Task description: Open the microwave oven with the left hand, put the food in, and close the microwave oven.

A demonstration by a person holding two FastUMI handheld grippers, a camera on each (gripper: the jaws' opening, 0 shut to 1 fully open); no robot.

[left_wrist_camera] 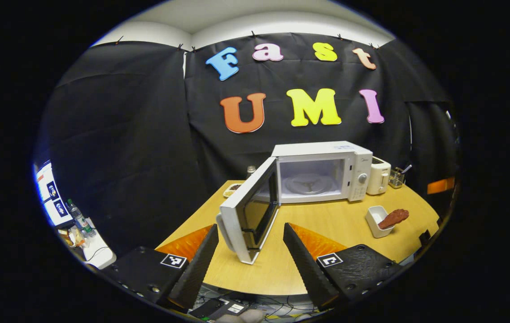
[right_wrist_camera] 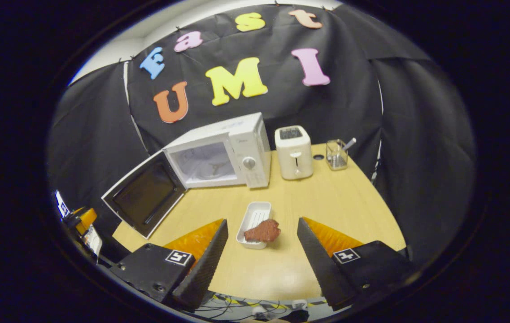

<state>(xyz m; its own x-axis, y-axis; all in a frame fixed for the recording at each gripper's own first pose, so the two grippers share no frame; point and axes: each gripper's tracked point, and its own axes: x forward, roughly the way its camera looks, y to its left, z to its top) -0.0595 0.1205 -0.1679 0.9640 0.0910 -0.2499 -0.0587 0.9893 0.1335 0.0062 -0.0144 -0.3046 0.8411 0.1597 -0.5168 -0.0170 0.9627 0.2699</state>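
Note:
The white microwave (left_wrist_camera: 322, 172) stands at the back of the wooden table (right_wrist_camera: 349, 197), its cavity and glass turntable (left_wrist_camera: 308, 183) exposed. Its door (left_wrist_camera: 246, 215) is swung wide open toward me. My left gripper (left_wrist_camera: 250, 229) is open, and the door's lower edge shows between its fingers without either finger pressing on it. A reddish-brown piece of food (right_wrist_camera: 262, 232) rests on the near end of a small white dish (right_wrist_camera: 255, 217) in the middle of the table. My right gripper (right_wrist_camera: 262, 222) is open just short of the dish, its fingers standing either side of it.
A white toaster (right_wrist_camera: 294, 151) stands right of the microwave, with a glass holder with a utensil (right_wrist_camera: 337, 154) beyond it. A small plate (left_wrist_camera: 232, 189) and a jar (left_wrist_camera: 250, 170) sit behind the open door. A side shelf with a bottle (left_wrist_camera: 77, 217) lies off the table's left.

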